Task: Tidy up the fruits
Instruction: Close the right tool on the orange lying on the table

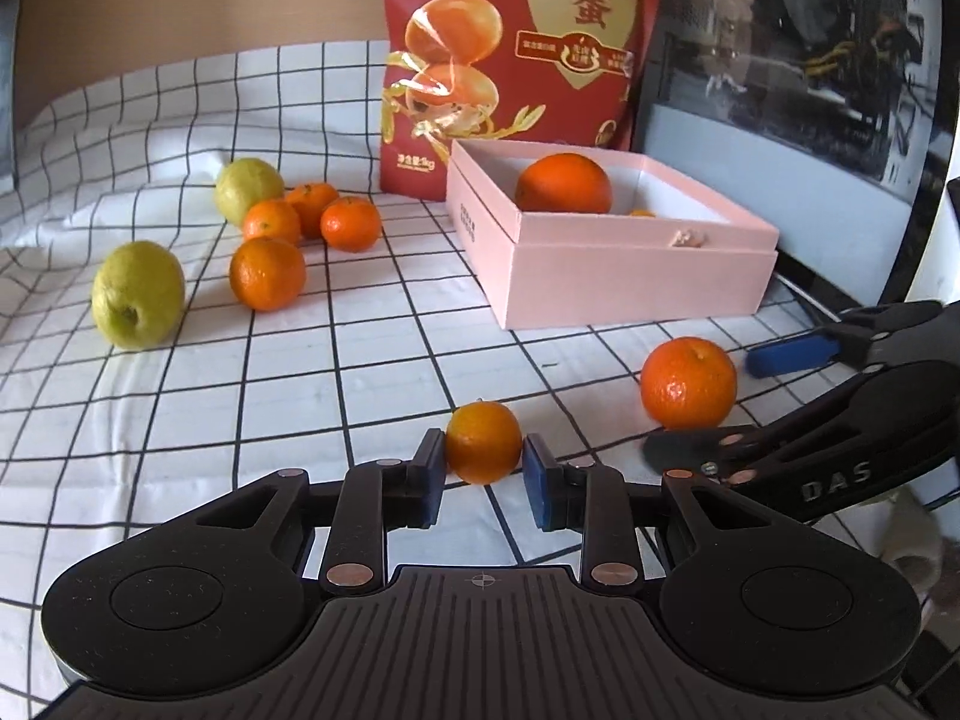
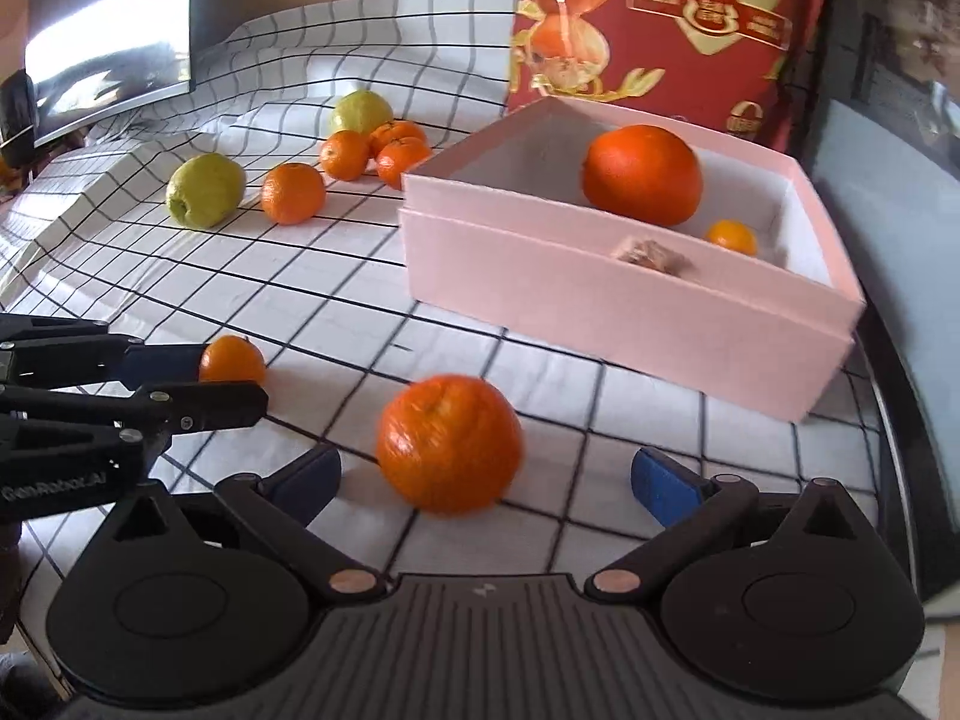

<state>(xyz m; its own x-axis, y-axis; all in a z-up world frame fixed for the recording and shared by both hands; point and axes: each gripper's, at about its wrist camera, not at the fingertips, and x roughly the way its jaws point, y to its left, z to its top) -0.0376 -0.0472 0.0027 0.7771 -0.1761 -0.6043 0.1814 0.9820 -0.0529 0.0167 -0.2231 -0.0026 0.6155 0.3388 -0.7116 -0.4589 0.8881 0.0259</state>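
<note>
While the left tongs (image 1: 483, 467) grip a small mandarin (image 1: 483, 441) between their pads on the checked table (image 1: 300, 396), the right tongs (image 2: 485, 477) stand wide open around a bigger mandarin (image 2: 449, 443), touching it on neither side. Its stem dimple faces up; being round, it has no clear long axis. Farther back, a pink box (image 2: 600, 300) holds an orange (image 2: 643, 174).

Big orange (image 2: 643, 174) and tiny mandarin (image 2: 732, 237) inside pink box (image 2: 600, 300); two green fruits (image 1: 138, 294), several mandarins (image 1: 267, 273) loose on checked cloth.
</note>
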